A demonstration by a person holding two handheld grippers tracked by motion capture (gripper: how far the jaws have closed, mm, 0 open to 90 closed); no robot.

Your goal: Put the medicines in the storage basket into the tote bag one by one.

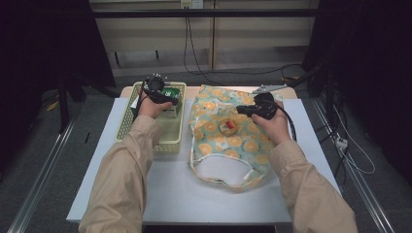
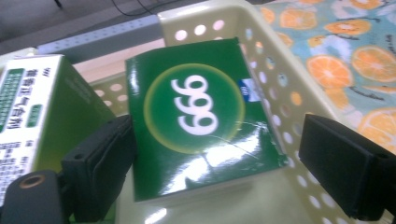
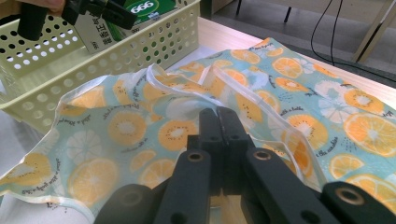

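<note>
From the high view, my left tongs (image 1: 163, 98) sit inside the pale green perforated basket (image 1: 127, 116) at about ten o'clock on the white worktop (image 1: 204, 194), over the boxes at its far end. My right tongs (image 1: 241, 109) hover over the orange-print cloth bag (image 1: 214, 141), which lies flat just beside the basket toward one o'clock. A small round red and yellow thing (image 1: 228, 127) rests on the bag near its middle; I cannot tell what it is. Both my sleeves (image 1: 121, 179) are beige.

In the left gripper view, my left tongs (image 2: 212, 170) stand wide, one black jaw either side of a dark green box marked 666 (image 2: 201, 121). The left jaw is close against the box edge; the right one stands apart from it, before the basket wall (image 2: 280, 93). A white and green box with printed text (image 2: 32, 102) stands at nine o'clock. The bag (image 2: 345, 60) shows beyond the basket wall at two o'clock.

In the right gripper view, my right tongs (image 3: 219, 122) are closed, jaws pressed together with nothing visible between them, tips over the bag (image 3: 130, 135). The basket (image 3: 93, 65) sits at ten o'clock, with my left tongs (image 3: 119, 16) around the green box (image 3: 149, 7).
</note>
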